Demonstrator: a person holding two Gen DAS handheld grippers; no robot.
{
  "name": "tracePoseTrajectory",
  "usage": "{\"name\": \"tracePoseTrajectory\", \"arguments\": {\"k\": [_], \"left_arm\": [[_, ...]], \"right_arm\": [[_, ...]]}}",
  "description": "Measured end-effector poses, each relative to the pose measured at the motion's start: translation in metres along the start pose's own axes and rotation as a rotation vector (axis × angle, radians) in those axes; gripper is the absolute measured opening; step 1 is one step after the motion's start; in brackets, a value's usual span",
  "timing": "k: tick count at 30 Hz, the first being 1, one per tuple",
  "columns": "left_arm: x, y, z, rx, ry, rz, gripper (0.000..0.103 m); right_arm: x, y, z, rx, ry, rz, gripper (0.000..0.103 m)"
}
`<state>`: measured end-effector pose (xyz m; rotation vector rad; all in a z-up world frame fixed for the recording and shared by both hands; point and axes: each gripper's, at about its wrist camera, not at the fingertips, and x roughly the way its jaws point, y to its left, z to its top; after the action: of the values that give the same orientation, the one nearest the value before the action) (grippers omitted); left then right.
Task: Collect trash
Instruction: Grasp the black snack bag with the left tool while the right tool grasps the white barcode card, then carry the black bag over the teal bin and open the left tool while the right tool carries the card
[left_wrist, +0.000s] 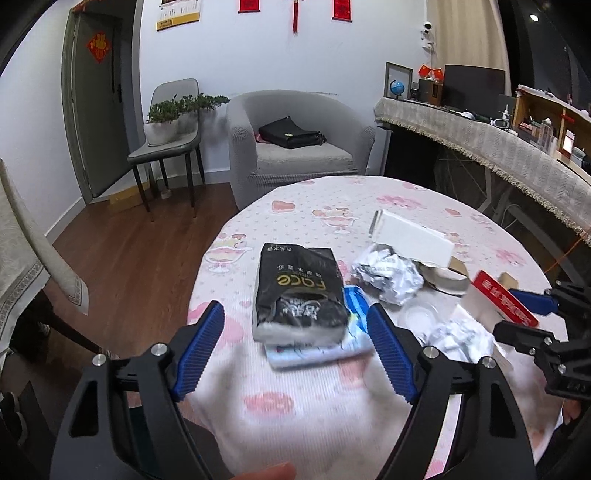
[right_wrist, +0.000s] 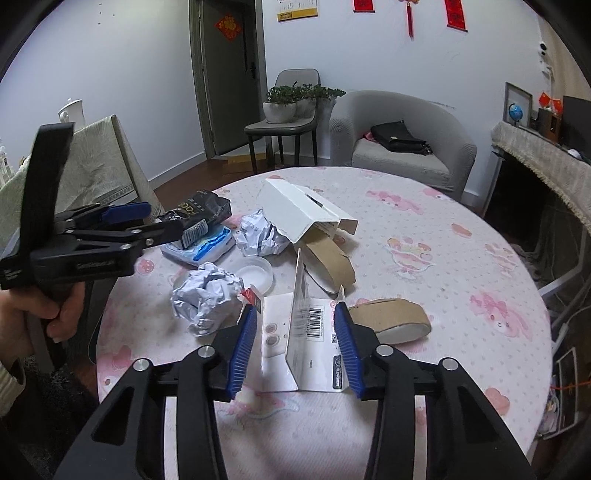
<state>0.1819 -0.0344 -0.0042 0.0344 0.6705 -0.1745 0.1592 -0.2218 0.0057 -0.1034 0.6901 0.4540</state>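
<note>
A round table (left_wrist: 314, 406) with a pink-print cloth holds trash. My left gripper (left_wrist: 295, 317) is open, its blue fingers either side of a black tissue pack (left_wrist: 299, 291) lying on a blue-and-white pack (left_wrist: 321, 350). My right gripper (right_wrist: 297, 317) is shut on a small white carton with a barcode (right_wrist: 303, 343), red on its other side (left_wrist: 502, 299), held above the table. Two crumpled paper balls (right_wrist: 207, 295) (right_wrist: 260, 236), a clear plastic lid (right_wrist: 256, 275), a long white box (right_wrist: 303, 206) and brown cardboard pieces (right_wrist: 391, 317) lie around.
A grey armchair (left_wrist: 295, 147) with a black bag stands behind the table, a grey chair with potted plants (left_wrist: 170, 140) to its left. A cloth-covered counter (left_wrist: 498, 155) runs along the right. A covered chair (right_wrist: 92, 173) is close on the left.
</note>
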Motion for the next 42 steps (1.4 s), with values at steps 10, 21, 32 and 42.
{"name": "tracePoseTrajectory", "arguments": {"k": [10, 21, 32, 42], "left_arm": [[0.026, 0.005, 0.001, -0.027, 0.035, -0.018, 0.063], [0.016, 0.008, 0.008, -0.045, 0.004, -0.055, 0.053], [-0.014, 0.015, 0.016, -0.073, -0.059, -0.075, 0.052], [-0.042, 0.029, 0.012, -0.085, -0.087, -0.068, 0.052]], "right_arm": [[0.017, -0.009, 0.007, 0.033, 0.035, -0.018, 0.015], [0.007, 0.002, 0.016, -0.011, 0.025, -0.052, 0.002], [-0.018, 0.0, 0.036, 0.035, -0.054, -0.07, 0.002], [-0.035, 0.024, 0.055, 0.017, -0.134, -0.094, 0.002]]}}
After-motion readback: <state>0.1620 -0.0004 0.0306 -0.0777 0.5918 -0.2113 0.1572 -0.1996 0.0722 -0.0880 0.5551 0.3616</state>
